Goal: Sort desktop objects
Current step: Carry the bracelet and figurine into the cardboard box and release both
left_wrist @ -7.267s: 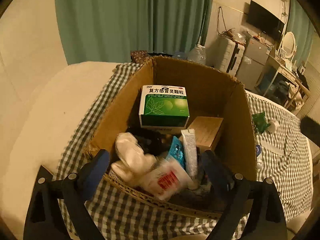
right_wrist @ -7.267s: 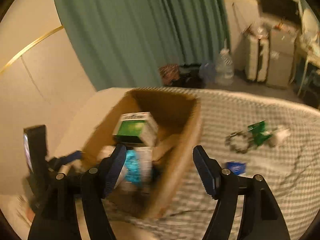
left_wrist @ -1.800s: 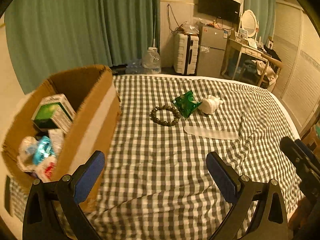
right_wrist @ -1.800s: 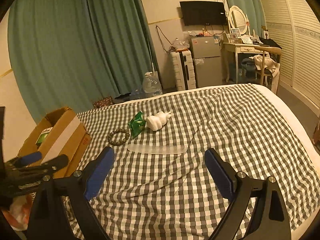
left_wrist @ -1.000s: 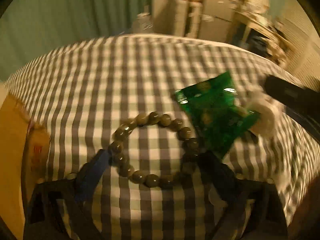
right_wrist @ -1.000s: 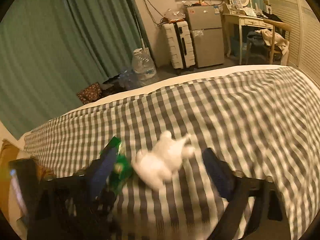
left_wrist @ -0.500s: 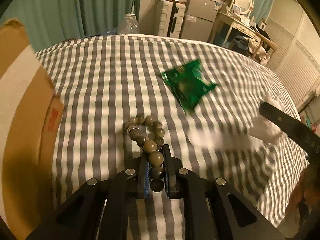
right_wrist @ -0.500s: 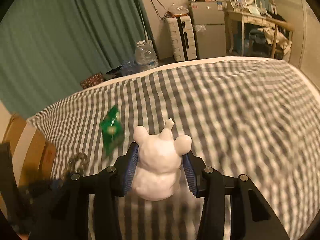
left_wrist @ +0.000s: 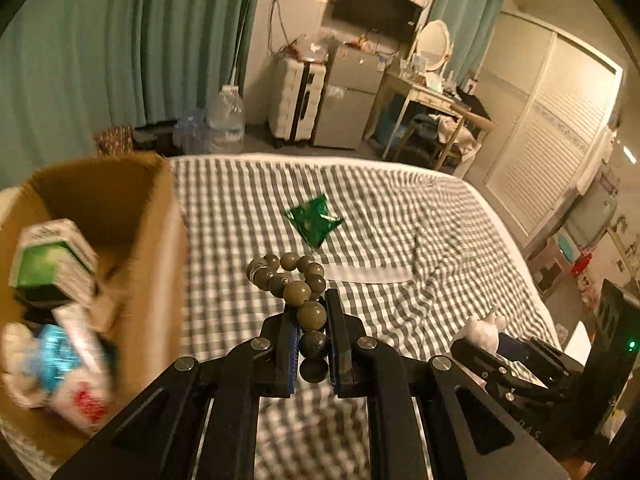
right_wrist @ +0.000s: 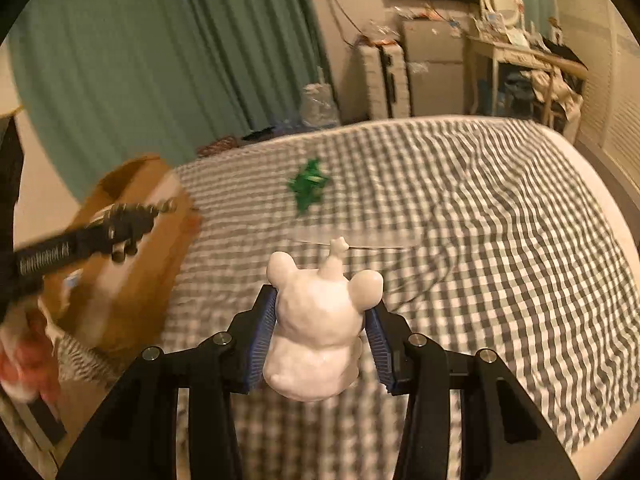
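Observation:
My left gripper [left_wrist: 312, 340] is shut on a bead bracelet [left_wrist: 294, 284] of dark green beads and holds it above the checked cloth, right of the cardboard box [left_wrist: 160, 240]. My right gripper [right_wrist: 320, 336] is shut on a white animal figurine [right_wrist: 320, 328] and holds it above the cloth; the figurine also shows in the left wrist view [left_wrist: 482, 328]. The box [right_wrist: 132, 264] lies left in the right wrist view, with the left gripper's side and hanging beads [right_wrist: 132, 216] before it. A green packet [left_wrist: 314, 220] and a clear comb [left_wrist: 368, 274] lie on the cloth.
The box holds a green medicine carton [left_wrist: 48, 260], a blue packet [left_wrist: 56, 348] and white pouches. The checked cloth [right_wrist: 500, 240] covers a bed. Beyond it stand green curtains, a water jug [left_wrist: 226, 120], a suitcase, a small fridge and a dressing table.
Both grippers have lifted with their objects and swung toward the box. The bracelet has left the cloth and hangs from the left jaws. The box has come back into the left view.

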`<state>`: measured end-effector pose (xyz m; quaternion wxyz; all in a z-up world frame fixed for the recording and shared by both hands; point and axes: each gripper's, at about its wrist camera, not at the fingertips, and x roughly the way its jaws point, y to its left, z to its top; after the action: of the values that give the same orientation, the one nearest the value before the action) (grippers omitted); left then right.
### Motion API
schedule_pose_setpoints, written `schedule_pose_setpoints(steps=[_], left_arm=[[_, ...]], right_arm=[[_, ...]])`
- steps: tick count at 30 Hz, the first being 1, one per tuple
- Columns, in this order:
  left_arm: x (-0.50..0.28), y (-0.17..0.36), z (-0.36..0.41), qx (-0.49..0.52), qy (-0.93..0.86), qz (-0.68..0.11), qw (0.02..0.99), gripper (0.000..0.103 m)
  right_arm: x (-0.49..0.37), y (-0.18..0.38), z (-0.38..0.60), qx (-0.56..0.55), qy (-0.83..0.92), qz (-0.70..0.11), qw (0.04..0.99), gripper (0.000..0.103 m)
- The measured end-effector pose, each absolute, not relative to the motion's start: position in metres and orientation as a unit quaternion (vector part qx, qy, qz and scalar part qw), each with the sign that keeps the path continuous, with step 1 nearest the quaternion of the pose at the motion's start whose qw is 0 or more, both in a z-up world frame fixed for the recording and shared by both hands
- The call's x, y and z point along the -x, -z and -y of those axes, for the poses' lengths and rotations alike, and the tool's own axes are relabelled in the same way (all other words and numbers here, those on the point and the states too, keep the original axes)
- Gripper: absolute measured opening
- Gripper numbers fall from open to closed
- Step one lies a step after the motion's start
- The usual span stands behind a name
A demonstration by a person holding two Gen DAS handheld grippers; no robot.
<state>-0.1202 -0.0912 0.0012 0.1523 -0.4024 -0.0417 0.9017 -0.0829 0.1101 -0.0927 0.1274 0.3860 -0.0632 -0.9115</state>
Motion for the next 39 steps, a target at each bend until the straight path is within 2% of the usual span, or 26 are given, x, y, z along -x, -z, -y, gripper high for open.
schedule_pose_setpoints(steps=[10, 18, 25, 26, 27, 29, 30, 31, 32, 33, 34, 35, 39], left_arm=[[0.068, -0.053, 0.217, 0.369, -0.926, 0.028, 0.076, 0.011], [0.062, -0.017, 0.274, 0.392, -0.918, 0.046, 0.042, 0.011], [0.074, 0.019, 0.29, 0.416, -0.907, 0.064, 0.034, 0.011], [0.077, 0.023, 0.291, 0.421, -0.904, 0.061, 0.033, 0.011], [0.079, 0.025, 0.291, 0.424, -0.904, 0.055, 0.03, 0.011], [0.083, 0.028, 0.289, 0.432, -0.9, 0.044, 0.024, 0.013], [0.084, 0.029, 0.288, 0.436, -0.898, 0.043, 0.026, 0.013], [0.085, 0.03, 0.286, 0.441, -0.896, 0.043, 0.027, 0.023], [0.085, 0.032, 0.286, 0.445, -0.894, 0.042, 0.025, 0.048], [0.084, 0.032, 0.286, 0.446, -0.894, 0.043, 0.018, 0.063], [0.081, 0.03, 0.284, 0.443, -0.895, 0.044, 0.008, 0.083], [0.078, 0.027, 0.281, 0.436, -0.899, 0.045, 0.001, 0.088], [0.071, 0.016, 0.266, 0.417, -0.908, 0.045, -0.013, 0.091]], right_arm=[[0.052, 0.012, -0.01, -0.329, 0.917, 0.028, 0.221, 0.043], [0.089, 0.023, 0.083, -0.372, 0.879, 0.034, 0.296, 0.043], [0.126, 0.04, 0.117, -0.388, 0.871, 0.044, 0.298, 0.044], [0.134, 0.041, 0.12, -0.39, 0.873, 0.05, 0.29, 0.046], [0.137, 0.039, 0.121, -0.386, 0.874, 0.053, 0.289, 0.061], [0.139, 0.03, 0.119, -0.355, 0.887, 0.061, 0.289, 0.081], [0.139, 0.025, 0.114, -0.34, 0.892, 0.065, 0.289, 0.081], [0.138, 0.022, 0.111, -0.335, 0.894, 0.067, 0.289, 0.081], [0.137, 0.018, 0.104, -0.33, 0.897, 0.068, 0.286, 0.081], [0.137, 0.015, 0.1, -0.329, 0.898, 0.068, 0.283, 0.081], [0.138, 0.011, 0.091, -0.328, 0.9, 0.066, 0.279, 0.081], [0.137, 0.009, 0.076, -0.325, 0.903, 0.065, 0.272, 0.081], [0.133, 0.007, 0.019, -0.32, 0.915, 0.06, 0.241, 0.081]])
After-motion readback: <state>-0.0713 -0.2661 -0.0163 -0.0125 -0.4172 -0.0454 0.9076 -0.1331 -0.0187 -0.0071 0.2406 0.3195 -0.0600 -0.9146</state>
